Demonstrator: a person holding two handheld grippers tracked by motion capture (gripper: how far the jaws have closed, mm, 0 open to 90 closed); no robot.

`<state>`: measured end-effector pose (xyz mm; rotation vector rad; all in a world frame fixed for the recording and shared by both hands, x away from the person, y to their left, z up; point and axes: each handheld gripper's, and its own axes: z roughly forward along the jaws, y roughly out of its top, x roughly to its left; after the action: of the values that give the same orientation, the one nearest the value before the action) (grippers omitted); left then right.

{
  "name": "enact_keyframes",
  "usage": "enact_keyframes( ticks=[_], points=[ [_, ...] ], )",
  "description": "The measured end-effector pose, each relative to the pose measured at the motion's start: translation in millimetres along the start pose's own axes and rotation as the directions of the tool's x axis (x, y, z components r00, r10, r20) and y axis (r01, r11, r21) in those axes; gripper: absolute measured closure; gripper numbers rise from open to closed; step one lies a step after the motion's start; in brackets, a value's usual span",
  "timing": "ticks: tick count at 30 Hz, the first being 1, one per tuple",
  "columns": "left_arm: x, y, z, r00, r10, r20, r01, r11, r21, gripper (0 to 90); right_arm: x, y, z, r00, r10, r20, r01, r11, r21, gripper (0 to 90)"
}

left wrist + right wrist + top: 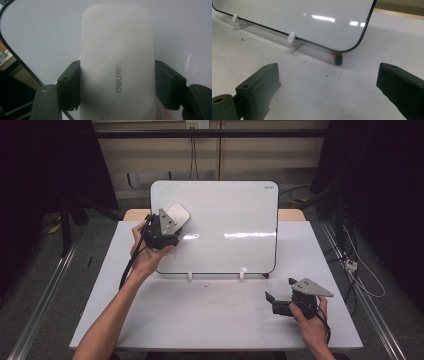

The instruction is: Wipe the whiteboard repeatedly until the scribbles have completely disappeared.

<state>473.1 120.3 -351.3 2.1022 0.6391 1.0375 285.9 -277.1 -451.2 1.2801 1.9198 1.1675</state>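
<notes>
Two grippers are in play at the table (100, 290). The left gripper (172, 221) is raised at the upper left corner of the whiteboard (230, 220), and its jaws are clamped on a white eraser (178, 213). In the left gripper view the eraser (117, 62) is seen gripped by both long sides, a black pad pressed against each edge, with grey lettering running along its back. The eraser is laid flat against the board (175, 30), whose dark rounded edge is seen curving past at the left. The board is stood on the table, leaned back, and is carried by two small white clips (190, 276) along its lower edge.

Over at the near right corner of the table, the right gripper (271, 301) is held low in the person's right hand (312, 320), well apart from the board. Its jaws are spread wide and nothing is held between them; bare table (319, 100) is seen in the gap in the right gripper view. Ahead of those jaws, the board's lower corner (352, 37) is seen, with a white clip (292, 41) under the edge and a small red and black piece (337, 57) set just beneath the rounded corner. Dark specks are scattered on the table near the clips.
</notes>
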Motion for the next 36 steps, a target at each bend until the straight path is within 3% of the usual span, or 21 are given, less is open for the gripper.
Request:
enact_keyframes(
  ticks=[6,9,10,13,16,17,22,25,29,32,36],
  points=[
    [6.6,7.5,2.3,0.9999,-0.011,-0.009,0.011,0.9999,-0.007,31.1,-0.2,0.2,-0.1,1.0,-0.001,0.002,0.001,1.0,-0.003,4.6],
    [15.0,13.1,2.9,0.9998,-0.013,-0.015,0.013,0.9999,-0.005,31.2,-0.1,0.1,0.0,1.0,-0.002,0.0,0.002,1.0,-0.002,4.6],
    [17.0,14.4,4.1,0.9994,-0.031,-0.017,0.031,0.9994,-0.016,31.1,-0.4,0.1,0.2,1.0,-0.003,0.001,0.003,1.0,-0.002,4.6],
    [25.0,19.8,4.6,0.9993,-0.025,-0.027,0.025,0.9997,-0.006,31.1,-0.6,-0.2,0.0,1.0,0.001,0.0,-0.001,1.0,-0.001,4.6],
    [31.9,24.3,6.1,0.9976,-0.062,-0.031,0.061,0.998,-0.013,31.1,-1.4,-0.5,-0.4,1.0,0.001,0.002,-0.001,1.0,-0.003,4.6],
    [33.3,25.3,5.9,0.9982,-0.051,-0.033,0.051,0.9987,-0.002,31.1,-1.6,-0.5,-0.5,1.0,0.003,0.003,-0.003,1.0,-0.003,4.6],
    [29.5,24.0,5.7,0.9969,-0.052,-0.058,0.051,0.9986,-0.011,31.2,-1.4,-0.7,-1.0,1.0,0.003,0.005,-0.003,1.0,-0.003,4.6],
    [25.3,22.4,6.6,0.9958,-0.076,-0.051,0.075,0.997,-0.019,31.2,-0.9,-0.4,-0.8,1.0,0.0,0.005,0.0,1.0,-0.003,4.6],
    [16.5,20.9,7.1,0.9978,-0.049,-0.045,0.048,0.9987,-0.016,31.2,-0.1,0.0,-0.5,1.0,-0.004,0.005,0.004,1.0,-0.005,4.6],
    [9.3,19.8,8.1,0.9976,-0.056,-0.041,0.054,0.9981,-0.031,31.2,0.2,0.2,-0.2,1.0,-0.003,0.004,0.003,1.0,-0.002,4.6],
    [0.2,19.5,8.1,0.9993,-0.021,-0.032,0.021,0.9996,-0.019,31.1,0.2,0.2,0.2,1.0,-0.006,0.003,0.006,1.0,-0.002,4.6]
  ],
)
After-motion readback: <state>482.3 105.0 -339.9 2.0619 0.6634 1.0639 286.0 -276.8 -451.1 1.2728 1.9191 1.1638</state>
